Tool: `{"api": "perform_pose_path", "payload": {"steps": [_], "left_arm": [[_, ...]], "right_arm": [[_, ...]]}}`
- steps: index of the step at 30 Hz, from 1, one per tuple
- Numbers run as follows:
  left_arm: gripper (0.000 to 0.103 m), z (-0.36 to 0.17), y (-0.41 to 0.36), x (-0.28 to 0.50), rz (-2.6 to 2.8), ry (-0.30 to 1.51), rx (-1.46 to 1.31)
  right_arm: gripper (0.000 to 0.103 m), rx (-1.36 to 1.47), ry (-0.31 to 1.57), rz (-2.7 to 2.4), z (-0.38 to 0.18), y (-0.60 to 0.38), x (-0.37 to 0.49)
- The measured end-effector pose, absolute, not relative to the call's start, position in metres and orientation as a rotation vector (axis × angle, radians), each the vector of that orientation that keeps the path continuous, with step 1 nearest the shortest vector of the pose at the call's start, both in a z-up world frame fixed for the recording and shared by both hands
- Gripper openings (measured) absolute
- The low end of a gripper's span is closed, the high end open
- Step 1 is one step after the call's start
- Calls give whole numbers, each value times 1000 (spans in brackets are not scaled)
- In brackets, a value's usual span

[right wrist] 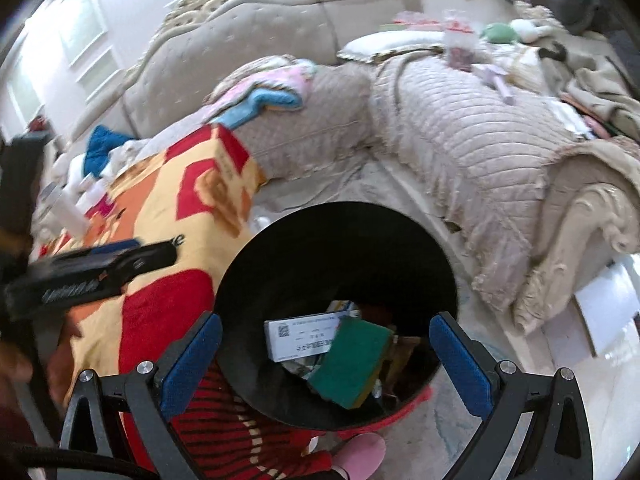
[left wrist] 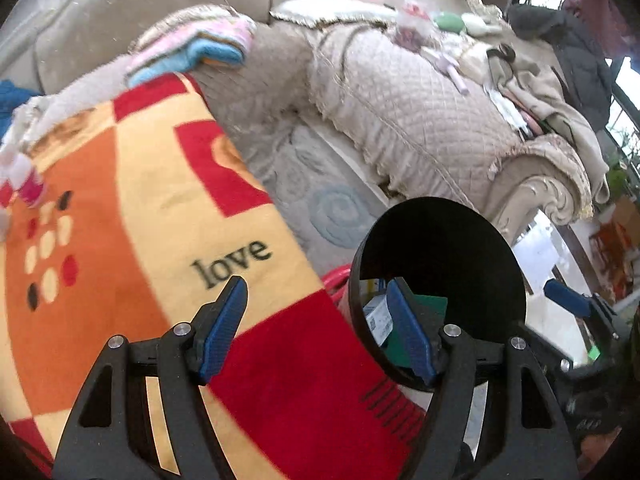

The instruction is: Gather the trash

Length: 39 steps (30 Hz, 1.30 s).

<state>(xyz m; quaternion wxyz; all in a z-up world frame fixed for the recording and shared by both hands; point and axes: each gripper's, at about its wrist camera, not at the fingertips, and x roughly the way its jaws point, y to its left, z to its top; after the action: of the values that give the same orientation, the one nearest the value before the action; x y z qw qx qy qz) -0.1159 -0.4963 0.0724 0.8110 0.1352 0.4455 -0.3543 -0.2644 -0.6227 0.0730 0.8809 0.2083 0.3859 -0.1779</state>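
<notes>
A black round bin (right wrist: 336, 256) stands on the floor against the sofa's edge, and its mouth shows in both views (left wrist: 436, 248). Inside lie a green sponge (right wrist: 352, 364) and a white labelled box (right wrist: 298, 338). My right gripper (right wrist: 326, 360) hovers over the bin's mouth, open, with nothing between its blue pads. My left gripper (left wrist: 316, 320) is open and empty above the patterned blanket (left wrist: 140, 240), just left of the bin. In the right wrist view the left gripper (right wrist: 92, 272) appears blurred at the left. Small white and pink bottles (right wrist: 68, 208) lie on the blanket's far side.
A beige quilted sofa (right wrist: 460, 140) runs behind the bin. It carries folded pink and blue towels (left wrist: 192, 48), a clear plastic bag (right wrist: 460, 40), green soft items (right wrist: 498, 32) and piled clothes. A pink slipper (right wrist: 360, 456) sits beside the bin's base. A glass tabletop (left wrist: 552, 280) lies right.
</notes>
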Motion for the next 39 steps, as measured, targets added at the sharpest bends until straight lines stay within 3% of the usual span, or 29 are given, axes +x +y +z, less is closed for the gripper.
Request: {"api": "perform_pose_path", "payload": {"steps": [19, 39], "left_arm": [[71, 126, -441, -179, -729, 699, 253], [71, 132, -425, -187, -725, 664, 210]], "right_arm": [[103, 313, 636, -513, 136, -566, -295], [103, 301, 620, -529, 149, -557, -301]]}}
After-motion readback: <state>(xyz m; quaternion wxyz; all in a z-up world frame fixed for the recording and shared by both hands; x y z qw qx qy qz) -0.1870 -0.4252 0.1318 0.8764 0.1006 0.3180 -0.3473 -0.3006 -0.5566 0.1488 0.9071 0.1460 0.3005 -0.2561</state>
